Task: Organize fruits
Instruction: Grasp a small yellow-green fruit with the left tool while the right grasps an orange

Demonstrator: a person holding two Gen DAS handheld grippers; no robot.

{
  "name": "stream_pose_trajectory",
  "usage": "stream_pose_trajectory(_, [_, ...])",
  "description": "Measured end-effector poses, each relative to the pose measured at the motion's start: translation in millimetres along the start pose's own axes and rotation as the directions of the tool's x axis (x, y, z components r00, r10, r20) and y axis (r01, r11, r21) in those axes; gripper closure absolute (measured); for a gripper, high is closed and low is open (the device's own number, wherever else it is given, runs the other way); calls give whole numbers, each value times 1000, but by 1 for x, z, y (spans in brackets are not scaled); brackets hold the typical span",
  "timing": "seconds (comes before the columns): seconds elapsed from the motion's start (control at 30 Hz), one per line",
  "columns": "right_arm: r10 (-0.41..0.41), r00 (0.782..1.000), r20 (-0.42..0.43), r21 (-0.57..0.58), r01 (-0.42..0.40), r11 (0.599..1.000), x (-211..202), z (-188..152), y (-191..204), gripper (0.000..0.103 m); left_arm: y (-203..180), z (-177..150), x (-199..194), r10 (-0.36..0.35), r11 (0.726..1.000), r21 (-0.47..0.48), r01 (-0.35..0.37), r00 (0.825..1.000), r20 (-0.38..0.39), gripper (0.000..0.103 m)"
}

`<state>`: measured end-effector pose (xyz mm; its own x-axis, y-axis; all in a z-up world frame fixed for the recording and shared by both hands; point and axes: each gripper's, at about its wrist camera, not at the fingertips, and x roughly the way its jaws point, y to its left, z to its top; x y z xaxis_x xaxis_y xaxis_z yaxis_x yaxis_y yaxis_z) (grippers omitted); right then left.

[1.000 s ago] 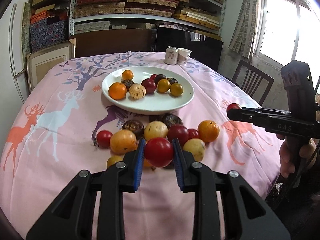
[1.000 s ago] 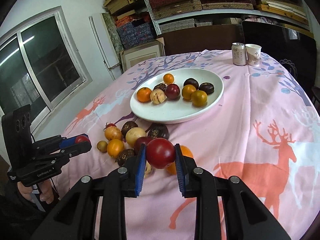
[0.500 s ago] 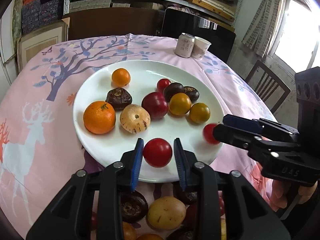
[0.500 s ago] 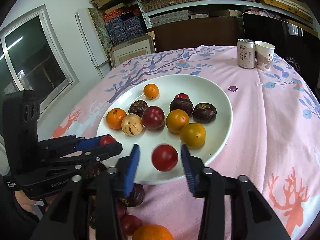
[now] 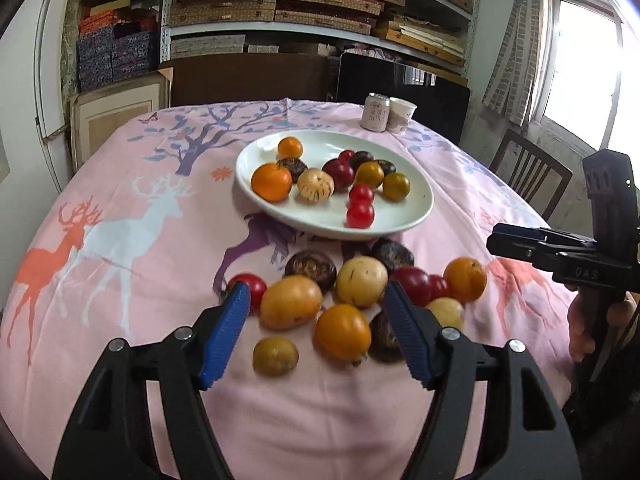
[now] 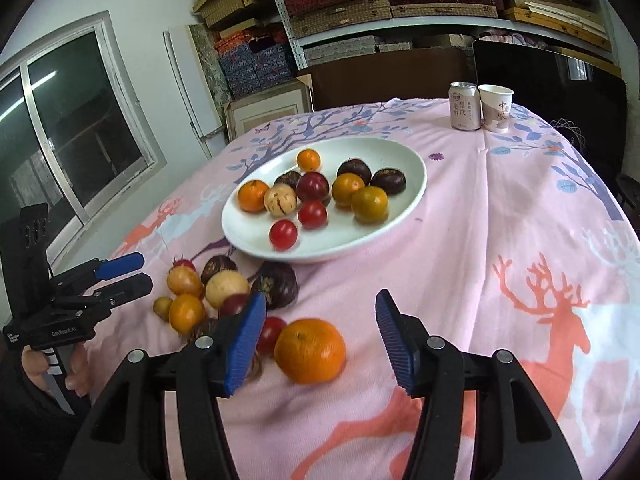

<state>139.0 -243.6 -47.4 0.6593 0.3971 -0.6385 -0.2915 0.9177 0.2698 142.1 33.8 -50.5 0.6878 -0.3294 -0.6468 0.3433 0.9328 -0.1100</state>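
Fruits lie split – some on the plate (image 5: 416,216), the rest heaped (image 5: 360,292) at the table's near edge. Left tongs (image 5: 318,330) and right tongs (image 6: 318,338) both gape, holding nothing. A careless reach could nudge the orange (image 6: 310,350) rolling off.

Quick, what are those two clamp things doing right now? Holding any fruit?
Left gripper: open, holding nothing, above the loose fruit on the table.
Right gripper: open, holding nothing, with an orange lying on the cloth between its fingers.

Loose fruits (image 5: 352,304) crowded the tabletop (image 5: 120,280) before the plate (image 5: 416,216); the plate's near rim apparently lay free.
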Motion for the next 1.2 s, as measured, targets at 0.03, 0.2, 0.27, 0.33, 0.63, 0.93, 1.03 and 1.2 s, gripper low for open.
stream_pose_trajectory(0.03, [2,1000,-20,-9,-2,1000,2,-5,3,45,0,-7,-2,1,1000,-2,-1,1000,-8,35])
stream_pose_trajectory(0.2, [-20,997,-78,-24,18,1000,21,-16,12,45,-3,-30,-6,15,1000,5,-15,999,-30,35])
stream_pose_trajectory(0.27, [-31,995,-96,-21,29,999,29,-17,13,45,-4,-33,-8,22,1000,10,-22,999,-33,35])
stream_pose_trajectory(0.33, [-43,992,-120,-21,41,999,35,-18,14,46,-4,-35,-8,29,999,16,-28,999,-35,35])
stream_pose_trajectory(0.63, [43,999,3,2,-43,999,13,-20,9,56,7,-32,15,131,991,7,-131,984,-121,35])
stream_pose_trajectory(0.93, [60,998,7,28,-60,998,13,-19,4,56,9,-27,37,132,991,20,-130,974,-184,72])
stream_pose_trajectory(1.03, [64,998,9,39,-65,997,12,-19,1,56,8,-28,30,124,992,22,-122,981,-151,74])
stream_pose_trajectory(1.2, [66,998,13,37,-67,997,12,-18,1,56,3,-29,19,106,994,11,-105,987,-119,74])
